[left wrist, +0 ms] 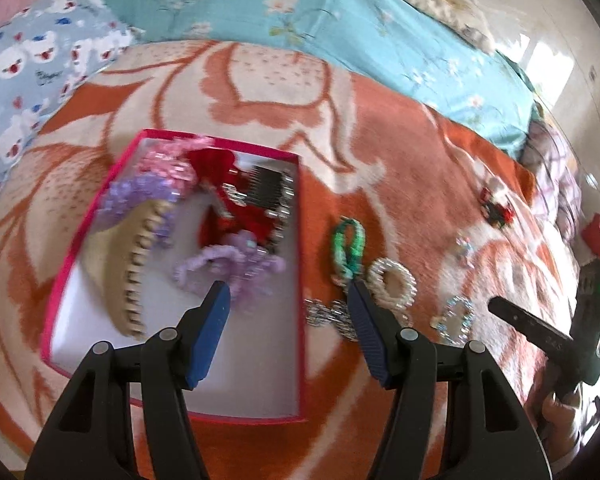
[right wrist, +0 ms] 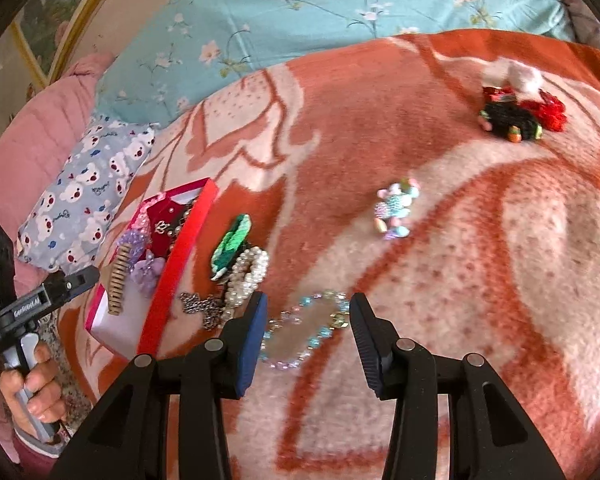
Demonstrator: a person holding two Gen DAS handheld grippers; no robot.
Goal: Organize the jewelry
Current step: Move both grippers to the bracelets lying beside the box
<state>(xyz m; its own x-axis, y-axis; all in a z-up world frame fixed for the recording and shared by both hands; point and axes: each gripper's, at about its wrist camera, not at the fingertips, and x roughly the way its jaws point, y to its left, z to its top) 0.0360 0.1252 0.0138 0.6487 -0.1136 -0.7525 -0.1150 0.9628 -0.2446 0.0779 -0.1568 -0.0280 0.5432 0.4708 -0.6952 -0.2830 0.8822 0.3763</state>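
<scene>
Jewelry: partly sorted; some pieces lie in a shallow red cardboard box with a white floor, others are loose on the blanket.
In the box: a tan toothed claw clip, a lilac beaded flower piece, a pale purple scrunchie, a pink frilly one, red fabric with a dark comb.
Left outside, just beside the box's right wall: a green braided band, a pearl bead bracelet, a grey metal chain.
Further out: a pale blue crystal bead bracelet, a small pastel bead cluster, and near the blanket's far right corner a black and red tangle of hair ties.
Progress: by my judgement about half done; six loose items or heaps remain.
Left gripper: jaws apart, nothing between them, poised over the box's right wall.
Right gripper: jaws apart and empty, straddling the crystal bracelet from above; contact cannot be told.
Surface: an orange and cream floral blanket on a bed.
Room: turquoise flowered sheet beyond, a bear-print pillow, a pink pillow, a framed picture on the wall.
</scene>
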